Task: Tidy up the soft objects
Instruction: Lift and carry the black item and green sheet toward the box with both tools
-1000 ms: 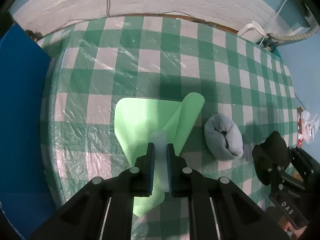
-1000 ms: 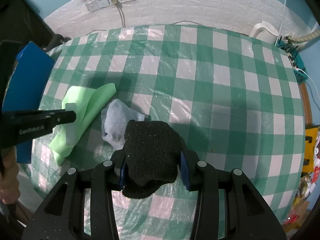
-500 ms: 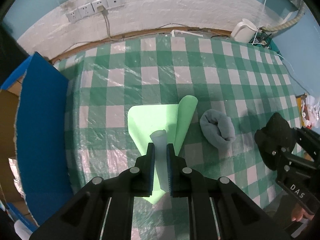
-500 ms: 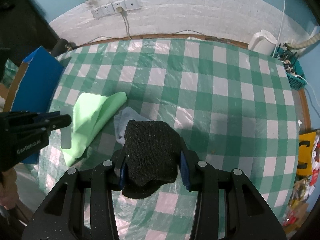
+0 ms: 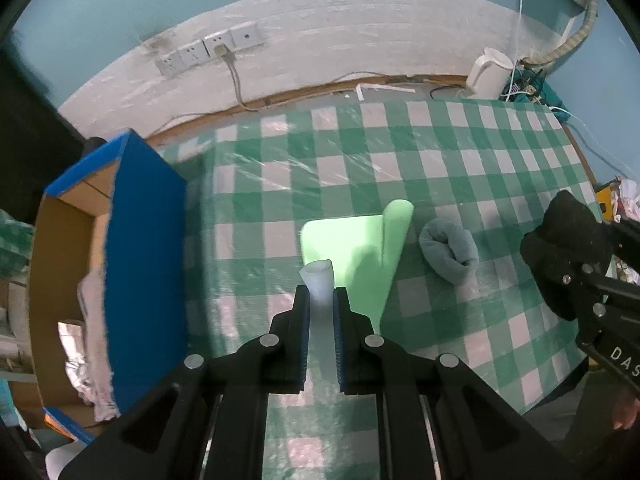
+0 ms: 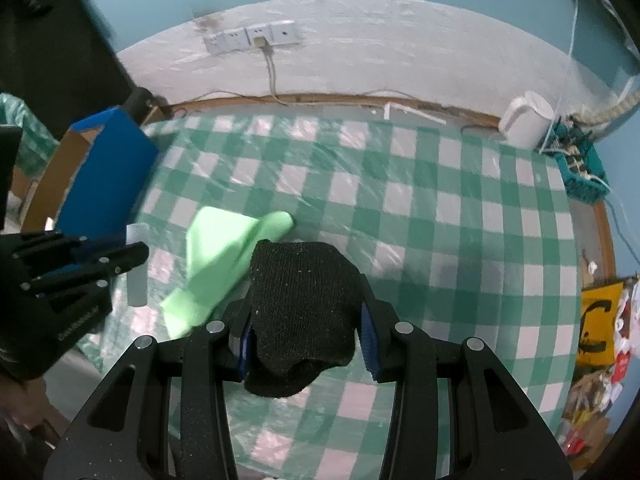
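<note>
My left gripper [image 5: 321, 300] is shut on a pale, rolled white cloth [image 5: 319, 280] and holds it above the checked table [image 5: 460, 160]. It also shows in the right wrist view [image 6: 134, 264]. My right gripper [image 6: 306, 320] is shut on a black knitted sock bundle [image 6: 300, 304], seen in the left wrist view [image 5: 564, 248] at the right. A light green cloth [image 5: 360, 248] lies on the table below, and a grey rolled sock [image 5: 450, 254] lies beside it. The grey sock is hidden behind the black bundle in the right wrist view.
An open cardboard box with blue sides [image 5: 144, 248] stands left of the table and holds pale fabric [image 5: 94, 320]. A white kettle [image 5: 490, 72] and cables sit at the far right by the wall. Wall sockets [image 5: 212, 50] are behind.
Both grippers have risen well above the table with their loads. The left view has swung left, bringing the open box into sight.
</note>
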The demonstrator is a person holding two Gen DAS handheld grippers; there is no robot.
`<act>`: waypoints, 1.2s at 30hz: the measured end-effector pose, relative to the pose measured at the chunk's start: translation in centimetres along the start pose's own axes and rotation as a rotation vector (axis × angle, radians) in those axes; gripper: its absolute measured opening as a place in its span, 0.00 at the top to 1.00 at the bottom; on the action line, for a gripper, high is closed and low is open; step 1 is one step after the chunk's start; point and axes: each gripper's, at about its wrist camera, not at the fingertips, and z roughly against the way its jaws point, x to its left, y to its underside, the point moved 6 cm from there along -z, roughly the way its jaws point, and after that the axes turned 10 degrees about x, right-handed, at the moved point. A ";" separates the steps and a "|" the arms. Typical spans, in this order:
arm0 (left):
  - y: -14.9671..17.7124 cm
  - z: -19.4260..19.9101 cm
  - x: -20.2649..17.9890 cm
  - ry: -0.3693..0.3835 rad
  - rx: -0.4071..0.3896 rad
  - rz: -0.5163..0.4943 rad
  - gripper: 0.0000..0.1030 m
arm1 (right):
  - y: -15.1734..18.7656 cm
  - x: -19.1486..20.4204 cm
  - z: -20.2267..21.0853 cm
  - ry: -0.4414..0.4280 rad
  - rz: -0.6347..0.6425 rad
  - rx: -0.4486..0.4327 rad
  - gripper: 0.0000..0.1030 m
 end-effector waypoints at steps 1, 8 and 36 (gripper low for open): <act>0.2 0.4 0.4 -0.004 -0.007 0.003 0.89 | -0.1 0.3 0.3 -0.001 0.006 -0.004 0.61; 0.9 2.6 2.8 -0.034 -0.050 0.028 0.89 | -1.4 3.8 2.1 -0.022 0.063 -0.038 0.61; 4.9 6.2 15.3 -0.036 -0.139 0.220 0.89 | -5.5 20.9 2.9 -0.130 0.298 -0.066 0.60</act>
